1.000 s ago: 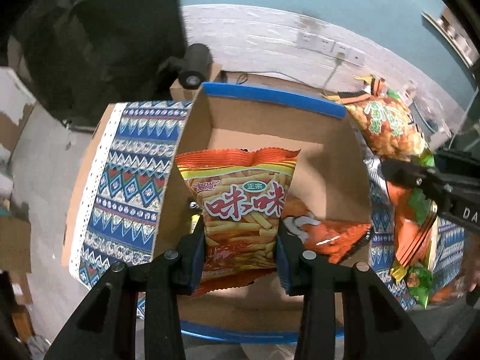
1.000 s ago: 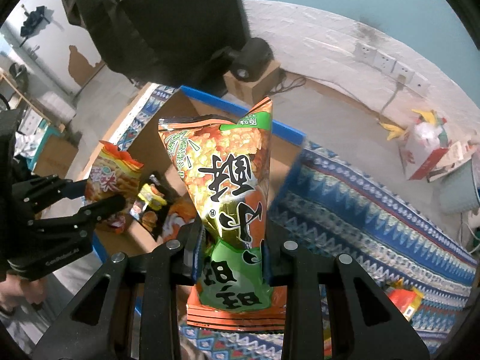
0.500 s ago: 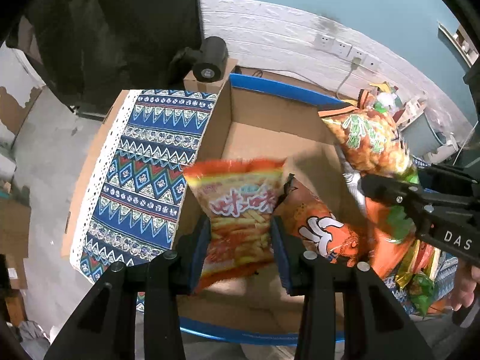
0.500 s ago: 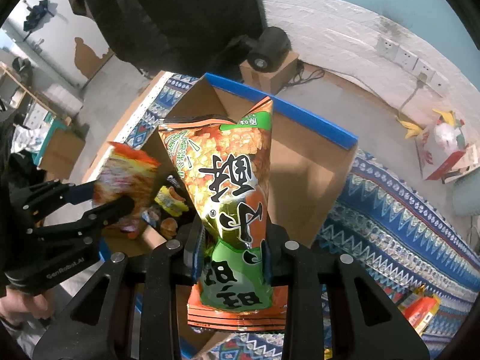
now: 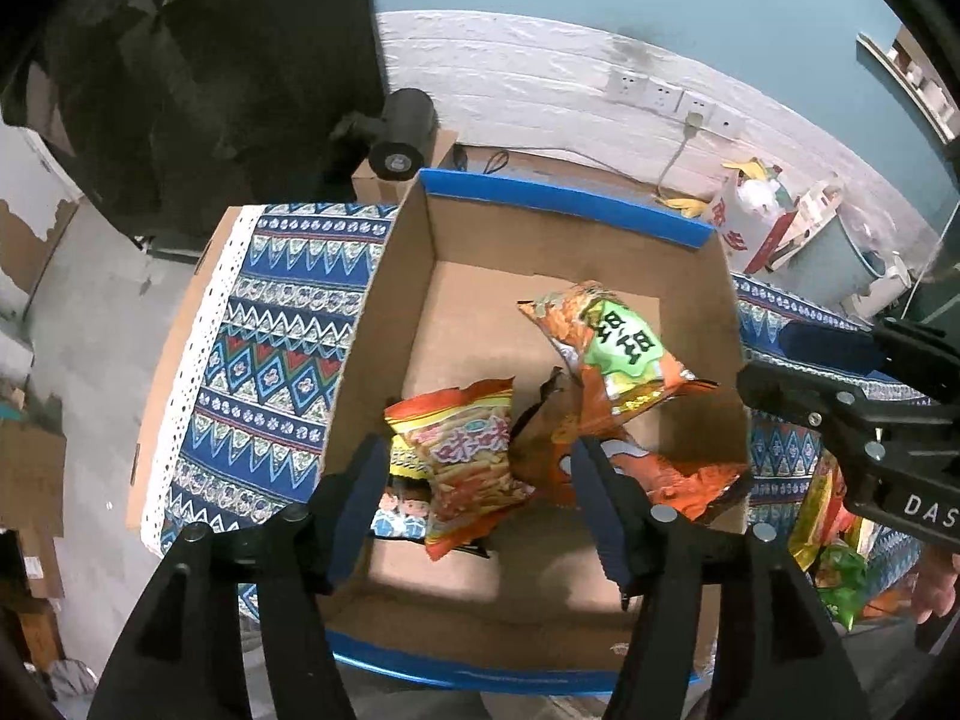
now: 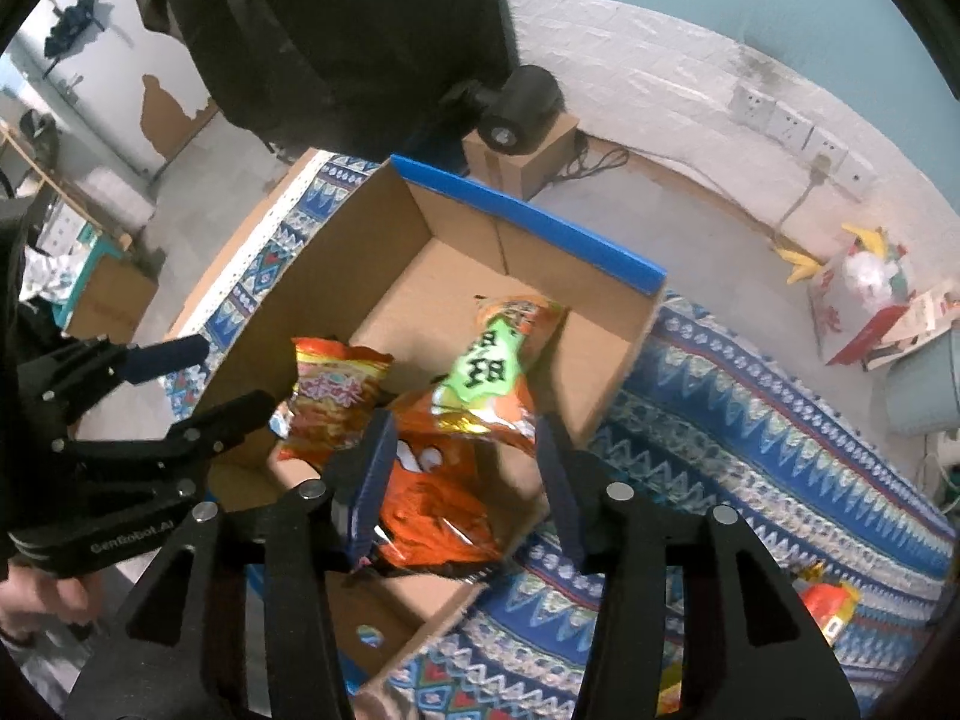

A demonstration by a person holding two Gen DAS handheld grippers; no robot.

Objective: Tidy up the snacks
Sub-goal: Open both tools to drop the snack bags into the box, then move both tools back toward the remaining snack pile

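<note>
Black fingers with blue pads are spread wide on both tools, and nothing is gripped between them. The left tool (image 5: 477, 489) is held above the near end of the cardboard box (image 5: 396, 324), pitched down into it, with the orange stick-snack bag (image 5: 471, 462) lying loose on the box floor between its fingers. The right tool (image 6: 465, 468) is poised over the box's right side, also angled downward, above the green-and-orange bag (image 6: 498, 372), which rests tilted on a crumpled orange bag (image 6: 432, 510). Both releases seem complete, so each tool is best lifted straight up, clear of the box walls, before being swung to the bags left on the patterned worktop (image 6: 750, 420), such as the red packet (image 6: 831, 600).
</note>
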